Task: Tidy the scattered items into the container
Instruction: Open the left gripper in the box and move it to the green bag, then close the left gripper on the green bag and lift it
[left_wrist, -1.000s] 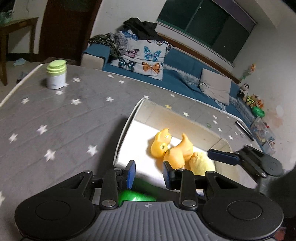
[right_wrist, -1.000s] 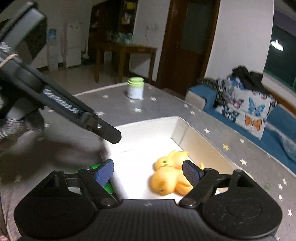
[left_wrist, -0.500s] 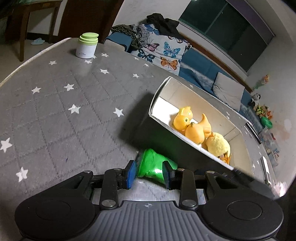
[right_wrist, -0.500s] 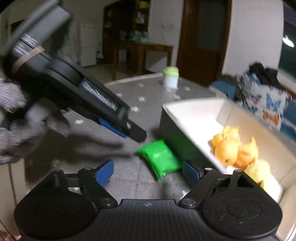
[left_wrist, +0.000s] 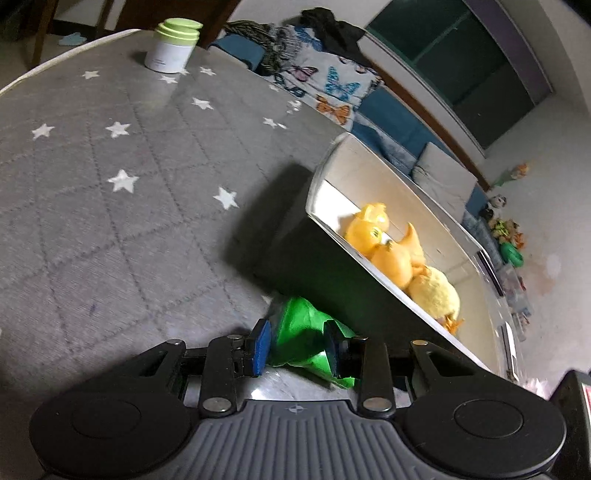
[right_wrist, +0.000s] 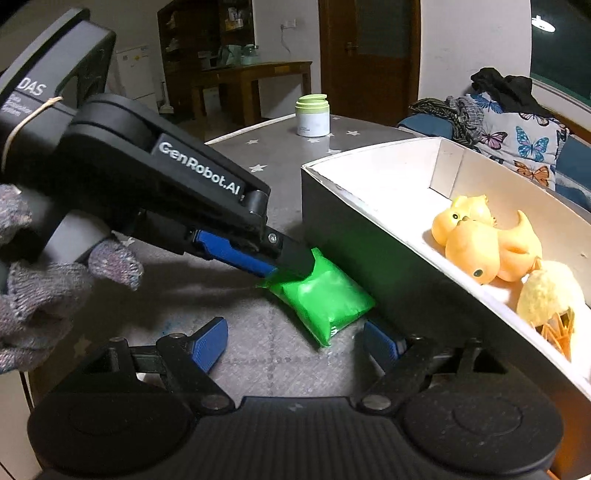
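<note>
Left wrist view, left to right. A white jar with a green lid (left_wrist: 173, 46) stands at the upper left of the frame on the grey star-patterned desk (left_wrist: 92, 206). At lower centre, your left tool (left_wrist: 297, 349) has its two blue-padded fingers on either side of the green packet (left_wrist: 301, 328), which lies on the desk just beside the dark outer wall of the white box (left_wrist: 334, 230); the pads appear to touch the packet, clamped on one end of it. In the box, right of centre, two orange rubber ducks (left_wrist: 384, 242) lie touching each other, with a yellow plush chick (left_wrist: 436, 297) next to them.

Right wrist view, left to right. Your gloved left hand (right_wrist: 40, 280) sits at the left edge, holding the left tool (right_wrist: 291, 264), whose fingertips meet the near end of the green packet (right_wrist: 325, 299) at centre frame. Your right tool (right_wrist: 295, 341), at lower centre, has its fingers wide apart, holding nothing, the packet just ahead of them. The jar (right_wrist: 313, 114) stands at upper centre. The box (right_wrist: 373, 210) fills the right side, with the ducks (right_wrist: 484, 243) and the chick (right_wrist: 550, 291) inside.
</note>
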